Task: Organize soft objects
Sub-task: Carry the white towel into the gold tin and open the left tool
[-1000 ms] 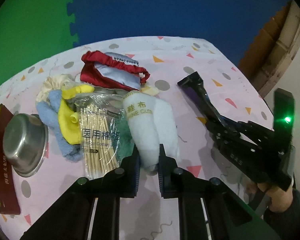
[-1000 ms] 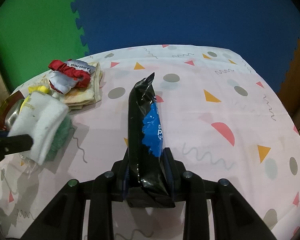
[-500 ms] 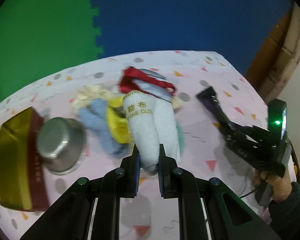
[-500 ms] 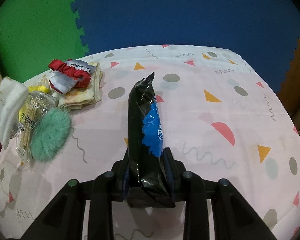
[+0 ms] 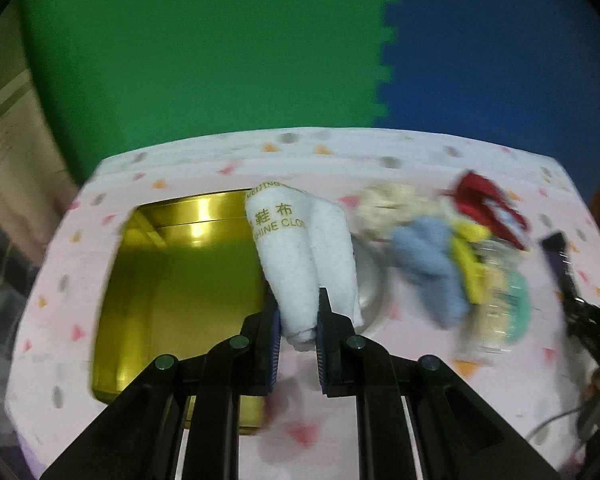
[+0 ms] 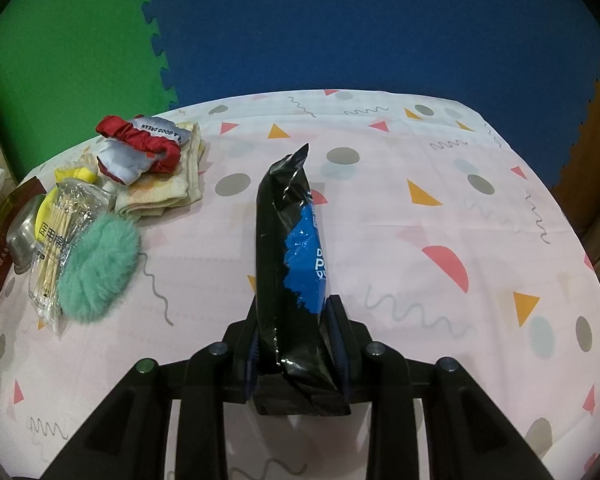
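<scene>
The left gripper [image 5: 297, 334] has its jaws clamped on the lower end of a rolled white cloth [image 5: 304, 256], which hangs above the surface [image 5: 60, 264], over the right edge of a gold box [image 5: 172, 264]. The right gripper [image 6: 296, 344] grips a black and blue packet [image 6: 290, 248], its tip pointing away. Farther left lie a green puff [image 6: 98, 268] touching a bag of cotton swabs [image 6: 60, 236], then a folded cream towel [image 6: 168, 188] with a red and grey sleep mask [image 6: 140, 146] on top.
</scene>
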The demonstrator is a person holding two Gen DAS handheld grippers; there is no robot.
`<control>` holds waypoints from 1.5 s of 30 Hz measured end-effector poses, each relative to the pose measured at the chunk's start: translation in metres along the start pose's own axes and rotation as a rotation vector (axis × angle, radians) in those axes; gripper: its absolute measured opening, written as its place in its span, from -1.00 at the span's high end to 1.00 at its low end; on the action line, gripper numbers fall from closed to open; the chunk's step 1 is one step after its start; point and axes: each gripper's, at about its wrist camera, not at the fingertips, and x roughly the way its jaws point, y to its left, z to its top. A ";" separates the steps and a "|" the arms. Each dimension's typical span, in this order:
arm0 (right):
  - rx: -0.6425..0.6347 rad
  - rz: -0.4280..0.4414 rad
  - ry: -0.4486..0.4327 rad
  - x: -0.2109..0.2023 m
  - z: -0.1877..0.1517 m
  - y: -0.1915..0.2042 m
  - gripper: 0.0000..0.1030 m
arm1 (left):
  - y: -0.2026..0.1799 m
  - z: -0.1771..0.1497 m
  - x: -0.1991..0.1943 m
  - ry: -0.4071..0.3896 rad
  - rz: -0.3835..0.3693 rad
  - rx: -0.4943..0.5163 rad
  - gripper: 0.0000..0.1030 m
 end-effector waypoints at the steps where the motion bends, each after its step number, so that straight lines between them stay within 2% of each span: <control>1: -0.001 -0.001 0.000 0.000 0.000 0.000 0.42 | 0.011 0.001 0.003 -0.001 0.014 -0.013 0.74; 10: -0.004 -0.005 0.000 0.001 0.000 0.000 0.42 | 0.076 -0.001 0.042 0.051 0.107 -0.087 0.74; 15: -0.009 -0.009 0.000 0.001 -0.001 0.000 0.42 | 0.100 -0.002 0.062 0.095 0.089 -0.135 0.74; 27: -0.022 -0.021 0.001 0.000 0.000 0.000 0.41 | 0.116 0.001 0.081 0.116 0.127 -0.109 0.72; 40: -0.033 -0.029 0.003 0.001 0.001 -0.001 0.40 | 0.126 0.002 0.097 0.160 0.136 -0.099 0.63; 45: -0.037 -0.030 0.004 0.001 0.000 -0.001 0.40 | 0.127 0.001 0.090 0.150 0.129 -0.101 0.51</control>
